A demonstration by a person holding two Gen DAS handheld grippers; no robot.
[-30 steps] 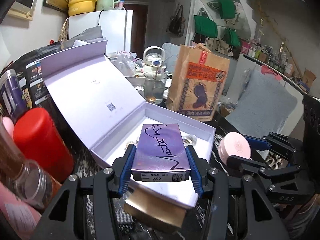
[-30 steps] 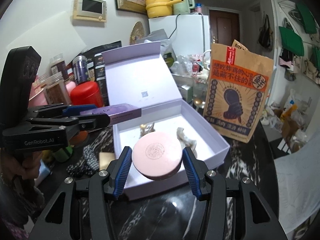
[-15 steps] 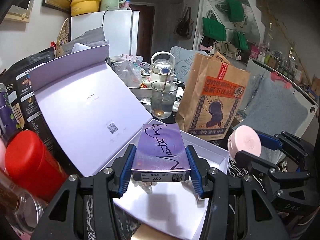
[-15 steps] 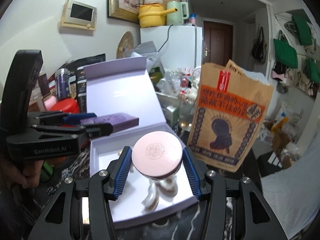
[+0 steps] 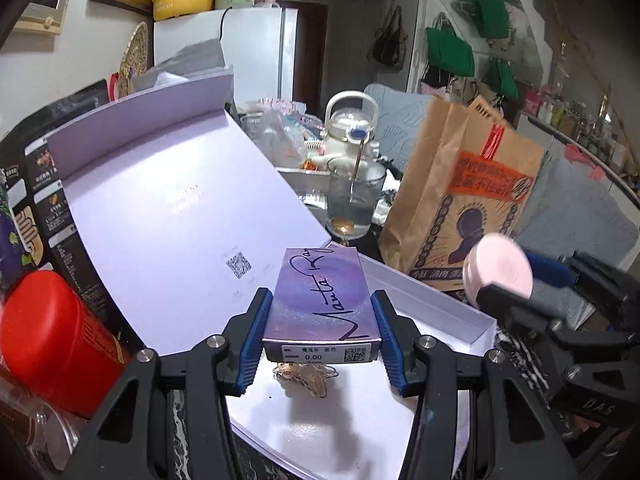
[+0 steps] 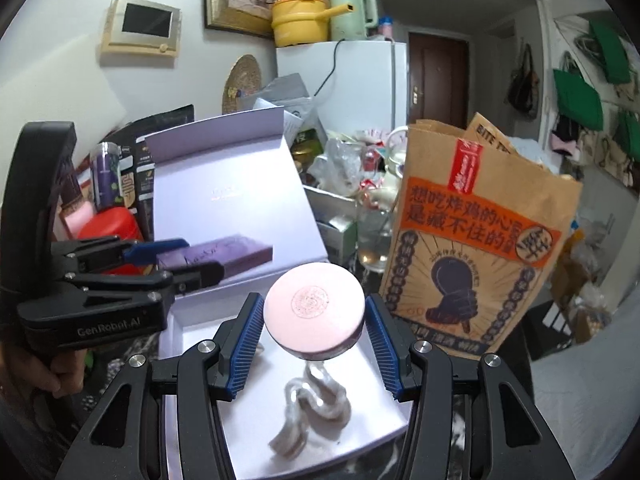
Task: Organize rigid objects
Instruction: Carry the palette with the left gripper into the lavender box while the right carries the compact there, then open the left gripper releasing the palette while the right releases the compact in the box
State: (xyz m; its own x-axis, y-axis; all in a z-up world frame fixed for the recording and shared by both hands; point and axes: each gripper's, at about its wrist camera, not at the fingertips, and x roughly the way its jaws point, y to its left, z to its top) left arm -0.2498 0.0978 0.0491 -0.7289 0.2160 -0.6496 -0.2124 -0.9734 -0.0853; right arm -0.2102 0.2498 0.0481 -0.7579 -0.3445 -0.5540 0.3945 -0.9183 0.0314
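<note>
My left gripper (image 5: 320, 320) is shut on a purple box (image 5: 320, 300) with black script, held above the open white gift box (image 5: 440, 312). The same purple box (image 6: 228, 254) shows at the left of the right wrist view. My right gripper (image 6: 314, 330) is shut on a round pink compact (image 6: 314, 312), also over the gift box (image 6: 360, 412). The pink compact (image 5: 498, 270) appears at the right of the left wrist view. A small trinket (image 5: 304, 374) lies on the box floor, and a silvery twisted piece (image 6: 308, 412) lies below the compact.
The gift box's lid (image 5: 180, 208) stands up at the left. A brown paper bag (image 6: 476, 248) stands to the right, a glass with a spoon (image 5: 354, 204) behind. A red canister (image 5: 52, 340) and dark packets crowd the left. A person's hand (image 6: 52, 372) holds the left gripper.
Both grippers have moved forward over the gift box with their loads. The box and paper bag now sit closer and lower in both views.
</note>
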